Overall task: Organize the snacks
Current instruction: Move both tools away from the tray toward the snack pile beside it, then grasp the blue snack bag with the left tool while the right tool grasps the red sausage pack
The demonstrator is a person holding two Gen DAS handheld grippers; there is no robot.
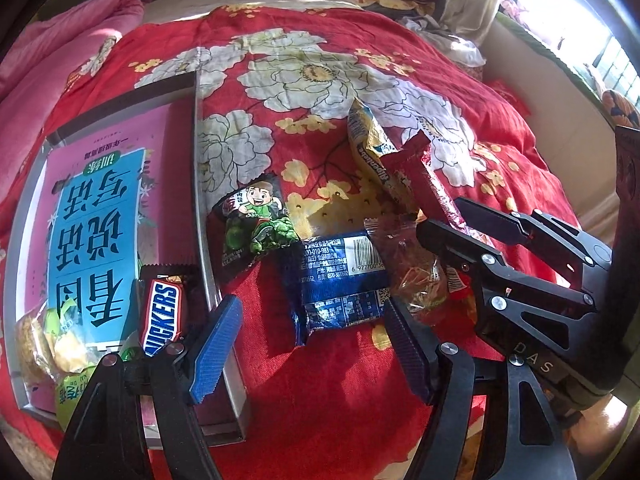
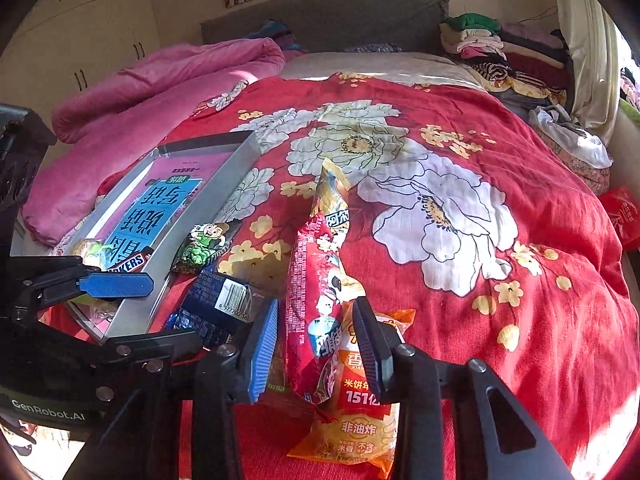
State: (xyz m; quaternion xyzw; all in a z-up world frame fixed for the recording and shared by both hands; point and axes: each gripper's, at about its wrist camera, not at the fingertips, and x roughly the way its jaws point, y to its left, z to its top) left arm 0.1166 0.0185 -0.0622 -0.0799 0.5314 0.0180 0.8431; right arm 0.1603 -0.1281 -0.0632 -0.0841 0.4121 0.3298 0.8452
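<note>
Loose snacks lie on a red flowered bedcover (image 2: 520,300). My left gripper (image 1: 312,320) is open, and the near end of a blue packet (image 1: 340,280) lies between its fingertips. My right gripper (image 2: 316,306) straddles a long red packet (image 2: 316,280). Its pads stand close on either side without visibly squeezing the packet. An orange packet (image 2: 360,400) lies under it. A green cartoon packet (image 1: 256,220), a yellow packet (image 1: 368,148) and a clear packet (image 1: 412,268) lie nearby. A metal tray (image 1: 200,184) on the left holds a pink book (image 1: 96,220), a Snickers bar (image 1: 162,316) and yellow-green packets (image 1: 68,344).
A pink quilt (image 2: 140,88) is bunched behind the tray. Folded clothes (image 2: 500,48) are stacked at the bed's far right, by a bright window (image 1: 580,20). The flowered cover stretches bare beyond the snacks.
</note>
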